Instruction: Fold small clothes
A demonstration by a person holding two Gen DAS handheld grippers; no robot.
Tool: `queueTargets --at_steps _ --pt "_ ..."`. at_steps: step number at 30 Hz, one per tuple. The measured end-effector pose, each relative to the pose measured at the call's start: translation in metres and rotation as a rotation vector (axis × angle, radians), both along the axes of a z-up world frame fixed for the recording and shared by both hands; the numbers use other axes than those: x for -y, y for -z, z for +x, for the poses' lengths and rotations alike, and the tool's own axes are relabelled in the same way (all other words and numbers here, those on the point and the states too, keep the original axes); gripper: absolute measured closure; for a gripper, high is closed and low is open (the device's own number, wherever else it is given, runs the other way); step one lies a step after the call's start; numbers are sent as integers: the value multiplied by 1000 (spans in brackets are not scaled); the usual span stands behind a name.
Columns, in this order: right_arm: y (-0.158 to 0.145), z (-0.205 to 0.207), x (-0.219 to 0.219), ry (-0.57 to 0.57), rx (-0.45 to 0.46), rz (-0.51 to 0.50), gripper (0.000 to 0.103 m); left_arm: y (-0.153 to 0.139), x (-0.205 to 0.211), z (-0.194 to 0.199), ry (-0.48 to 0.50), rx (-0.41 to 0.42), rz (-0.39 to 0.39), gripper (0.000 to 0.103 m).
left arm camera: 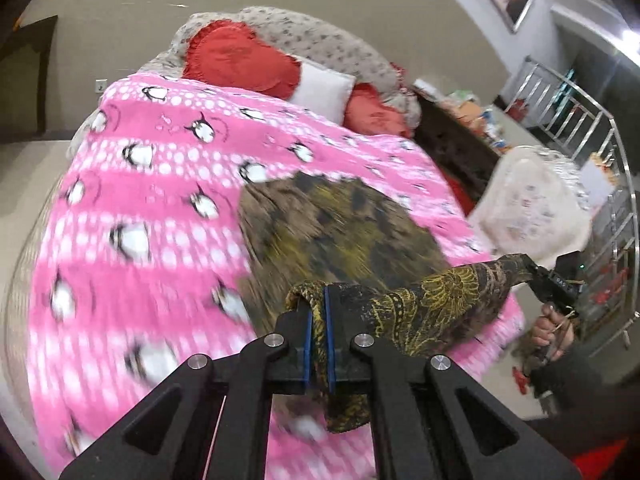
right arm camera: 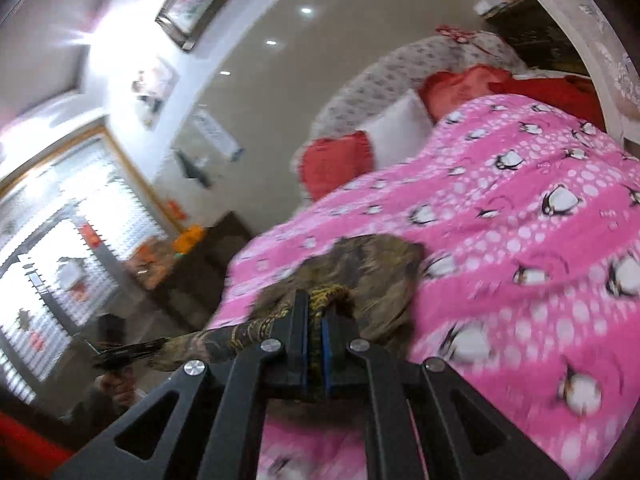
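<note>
Cloth [left arm camera: 340, 236] pinched in both grippers' jaws, strung btwn.

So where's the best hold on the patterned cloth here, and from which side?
At its top edge corners, from above. The brown-and-gold cloth hangs over the pink penguin blanket, its edge stretched between the left gripper and right gripper, jaws of both shut on fabric bunched there.

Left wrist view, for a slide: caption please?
Both grippers, left gripper and right gripper, pinch a brown-and-yellow patterned garment stretched above the pink penguin blanket.
</note>
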State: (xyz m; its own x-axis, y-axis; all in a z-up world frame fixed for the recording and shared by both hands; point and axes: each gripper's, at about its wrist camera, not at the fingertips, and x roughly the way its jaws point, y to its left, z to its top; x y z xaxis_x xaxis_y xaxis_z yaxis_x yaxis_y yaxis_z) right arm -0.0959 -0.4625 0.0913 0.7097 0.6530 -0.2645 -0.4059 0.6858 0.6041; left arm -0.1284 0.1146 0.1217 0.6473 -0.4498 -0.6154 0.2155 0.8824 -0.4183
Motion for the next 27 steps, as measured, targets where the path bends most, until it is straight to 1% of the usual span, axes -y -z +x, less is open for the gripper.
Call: queueTargets --at_steps 1,4,6,9,10,11,12,15,17,19,21,22,23,25,26,27 --pt "2 13 -3 9 -13 -3 98 3 -2 24 -15 -9 15 103" --pt "13 74 -13 54 -87 -37 98 13 -9 75 -50 -38 72 103" --pt "20 101 -20 64 -127 -55 98 23 -11 101 -66 -53 91 103" --pt "31 144 -34 82 -184 -120 98 49 -16 136 -95 -113 114 103" --pt "38 154 -39 94 -199 -156 98 62 -15 148 -99 -140 116 103" --pt "43 160 -41 105 -217 -177 98 70 -14 153 -103 -153 129 103" --pt "53 170 -42 110 -250 -190 98 85 -11 162 -105 -182 152 103" --pt "84 188 -45 128 -328 -257 97 113 -4 169 -98 -228 182 103" --pt "103 193 -47 120 -367 -270 97 118 -4 162 -103 -184 181 103" --pt "110 193 -44 124 -358 -231 97 119 -10 158 -100 -178 150 103" --pt "110 195 -40 109 -372 -202 95 115 -18 156 -102 -193 121 103" --pt "108 195 -39 104 -376 -201 94 112 -24 153 -122 -206 125 97" --pt "105 193 -37 101 -378 -199 92 105 -30 149 -159 -209 144 86" --pt "92 186 -32 112 -367 -207 83 93 -45 136 -214 -183 153 86" --pt "83 179 -29 124 -345 -208 80 84 -52 128 -256 -172 174 86" --pt "70 170 -24 136 -313 -209 75 74 -55 120 -285 -146 175 86"
